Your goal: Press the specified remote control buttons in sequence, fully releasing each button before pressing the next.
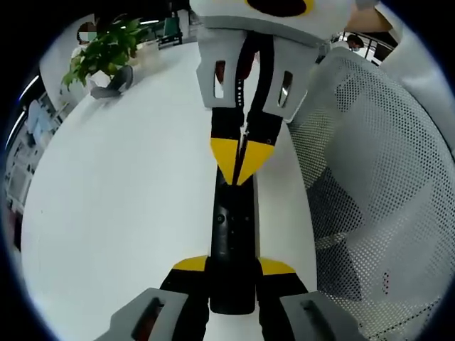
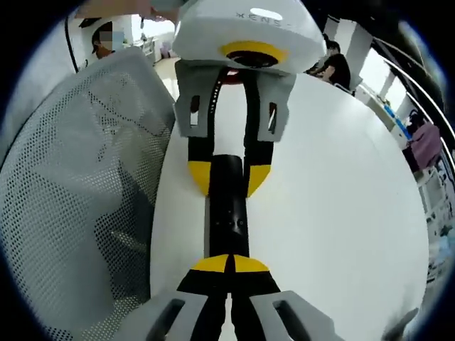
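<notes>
A slim black remote control (image 1: 231,227) lies lengthwise over the white table (image 1: 128,213). In the left gripper view my left gripper (image 1: 233,266) is shut on its near end, one yellow-tipped jaw on each side. My right gripper (image 1: 242,162) comes in from the top, shut, its tips together and resting on the remote's upper face near the far end. In the right gripper view the shut right gripper (image 2: 231,264) points down onto the remote (image 2: 229,217), and the left gripper (image 2: 229,175) clamps the remote's far end. The buttons under the tips are hidden.
A grey mesh office chair (image 1: 377,185) stands close beside the table edge, also the chair (image 2: 78,177) in the right gripper view. A potted green plant (image 1: 103,53) sits at the table's far corner. People sit in the background (image 2: 334,64).
</notes>
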A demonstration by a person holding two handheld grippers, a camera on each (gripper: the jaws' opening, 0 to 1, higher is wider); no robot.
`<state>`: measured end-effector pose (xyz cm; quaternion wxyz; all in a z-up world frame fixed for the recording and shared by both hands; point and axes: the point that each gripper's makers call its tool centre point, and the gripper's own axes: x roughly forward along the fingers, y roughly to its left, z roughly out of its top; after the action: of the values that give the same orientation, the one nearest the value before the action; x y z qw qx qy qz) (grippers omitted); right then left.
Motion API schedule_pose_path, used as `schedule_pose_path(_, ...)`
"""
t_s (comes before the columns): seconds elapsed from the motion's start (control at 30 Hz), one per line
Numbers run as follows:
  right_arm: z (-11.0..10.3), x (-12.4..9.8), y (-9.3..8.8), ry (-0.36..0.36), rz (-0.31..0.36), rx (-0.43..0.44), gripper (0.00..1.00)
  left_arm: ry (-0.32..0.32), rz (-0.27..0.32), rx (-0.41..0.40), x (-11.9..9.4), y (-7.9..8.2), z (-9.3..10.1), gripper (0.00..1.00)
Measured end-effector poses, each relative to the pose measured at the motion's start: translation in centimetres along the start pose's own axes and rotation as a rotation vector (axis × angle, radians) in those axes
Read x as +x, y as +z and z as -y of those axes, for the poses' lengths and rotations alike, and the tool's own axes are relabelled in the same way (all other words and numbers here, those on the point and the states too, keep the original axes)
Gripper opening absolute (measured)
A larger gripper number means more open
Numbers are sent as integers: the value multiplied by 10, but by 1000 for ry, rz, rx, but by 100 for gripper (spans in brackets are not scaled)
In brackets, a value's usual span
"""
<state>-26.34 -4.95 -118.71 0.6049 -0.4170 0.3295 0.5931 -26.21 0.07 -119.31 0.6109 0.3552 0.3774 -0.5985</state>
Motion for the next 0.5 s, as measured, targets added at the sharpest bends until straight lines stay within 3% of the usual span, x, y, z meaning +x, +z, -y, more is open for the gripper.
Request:
schedule_pose_path(0.13,1,1,0,8,-45,-13,0,-4,0,1,0,0,0,24)
schedule_pose_path(0.23,2,1,-1,26,-84,80,0,-5,2,3,0,0,0,24)
schedule_pose_path(0.33,4,2,-1,19,-67,111,0,-5,6,0,0,0,-1,24)
schedule_pose_path(0.4,4,1,-1,0,-21,131,0,-4,4,4,0,0,-1,24)
schedule_pose_path(0.43,5,1,-1,-11,27,179,0,-4,3,4,0,0,-1,24)
schedule_pose_path(0.5,4,-1,-1,-10,100,188,0,-4,2,6,0,0,-1,24)
